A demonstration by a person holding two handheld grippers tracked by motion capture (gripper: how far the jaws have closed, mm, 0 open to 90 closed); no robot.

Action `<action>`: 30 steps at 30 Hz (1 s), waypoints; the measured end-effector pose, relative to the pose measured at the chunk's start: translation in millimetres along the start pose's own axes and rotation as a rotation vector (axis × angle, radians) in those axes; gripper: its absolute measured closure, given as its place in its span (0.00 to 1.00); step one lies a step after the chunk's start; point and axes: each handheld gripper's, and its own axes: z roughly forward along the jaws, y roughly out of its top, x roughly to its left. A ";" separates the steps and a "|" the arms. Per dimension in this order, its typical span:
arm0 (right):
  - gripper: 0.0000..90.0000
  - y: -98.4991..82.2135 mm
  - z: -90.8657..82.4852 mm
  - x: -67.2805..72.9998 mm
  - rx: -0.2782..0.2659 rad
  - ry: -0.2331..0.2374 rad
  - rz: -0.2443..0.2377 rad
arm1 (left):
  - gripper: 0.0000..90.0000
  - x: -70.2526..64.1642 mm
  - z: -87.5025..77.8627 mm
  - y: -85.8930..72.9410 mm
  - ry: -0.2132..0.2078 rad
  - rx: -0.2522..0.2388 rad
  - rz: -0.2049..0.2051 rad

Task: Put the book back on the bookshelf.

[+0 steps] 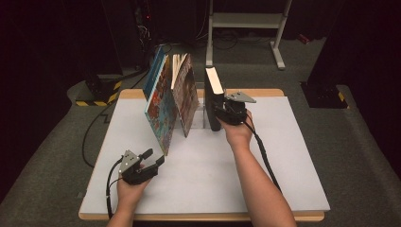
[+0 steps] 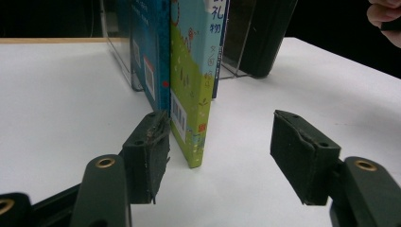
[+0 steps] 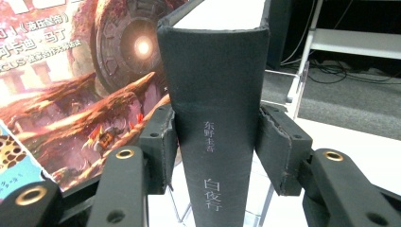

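The right gripper (image 3: 215, 146) was clamped on the spine of an upright black book (image 3: 215, 94) at the table's (image 1: 283, 165) twelve o'clock. The left gripper (image 2: 220, 156), at seven o'clock, gaped wide and empty before leaning picture books (image 1: 163, 104).

- Black book (image 3: 215, 118): matt, cloth-like spine, pale paper page edges at its 12 o'clock.
- Picture books (image 1: 163, 101): glossy printed covers.
- Table (image 1: 293, 156): smooth matt white top, wood edge.
- Bookstand (image 2: 236, 56): clear glossy plastic.

White table (image 1: 283, 161) bears leaning picture books (image 1: 168, 101); upright black book (image 1: 213, 94).
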 end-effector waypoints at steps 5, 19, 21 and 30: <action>0.55 2.4 4.5 4.5 -0.002 -0.015 0.011 | 0.42 0.7 -0.6 0.4 0.000 -0.004 -0.004; 0.54 5.1 12.6 18.7 -0.010 -0.032 0.026 | 0.42 1.2 -1.0 0.6 0.001 -0.005 -0.005; 0.53 5.5 13.1 19.6 -0.009 -0.032 0.028 | 0.42 1.3 -1.0 0.6 0.001 -0.005 -0.005; 0.53 5.2 16.1 26.0 -0.021 -0.040 0.041 | 0.42 0.7 -0.4 0.3 -0.002 -0.003 -0.005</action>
